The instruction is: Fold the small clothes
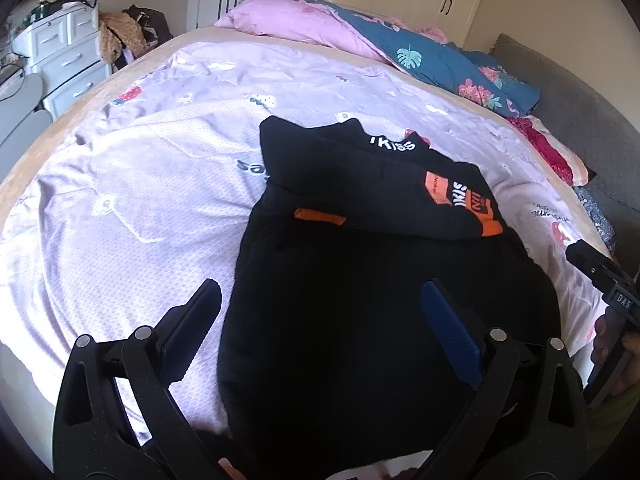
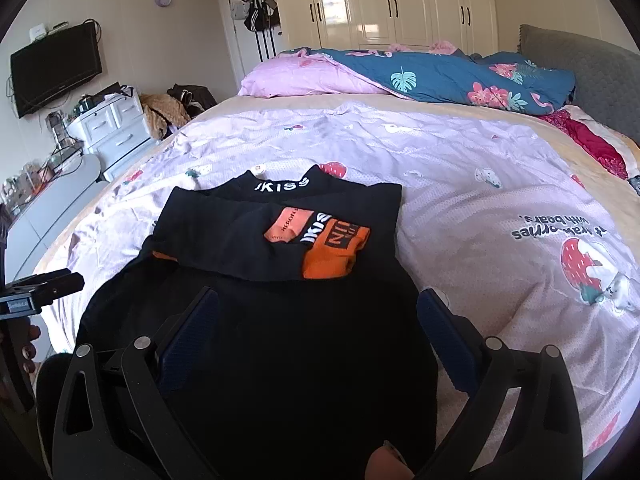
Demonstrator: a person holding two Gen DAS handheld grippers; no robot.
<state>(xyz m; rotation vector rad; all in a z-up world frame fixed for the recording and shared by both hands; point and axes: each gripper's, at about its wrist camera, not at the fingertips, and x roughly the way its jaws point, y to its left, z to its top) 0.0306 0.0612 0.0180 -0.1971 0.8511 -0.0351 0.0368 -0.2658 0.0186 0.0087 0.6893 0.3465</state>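
Far left, a black television hangs on the wall above a white chest of drawers, with a heap of tan and dark clothes piled just beside it. The bed fills the middle of the room under a lilac sheet printed with strawberries and bears.

The left gripper hovers over the near edge of the bed with its 2 fingers spread wide, nothing between them; its left finger hangs over the sheet and the other over dark cloth. The black shirt lies flat on the sheet at the near side of the bed, its collar pointing to the far side with white letters across it. A sleeve with orange patches is folded across the chest, and an orange cuff shows on the shirt's left.

The right gripper is spread wide as well and empty, poised above the near half of the shirt, with its right finger near the shirt's right edge, over the sheet.

Along the far side a pink and blue flowered quilt is bunched up, with cream wardrobes behind it. At the far right stands a grey padded headboard.
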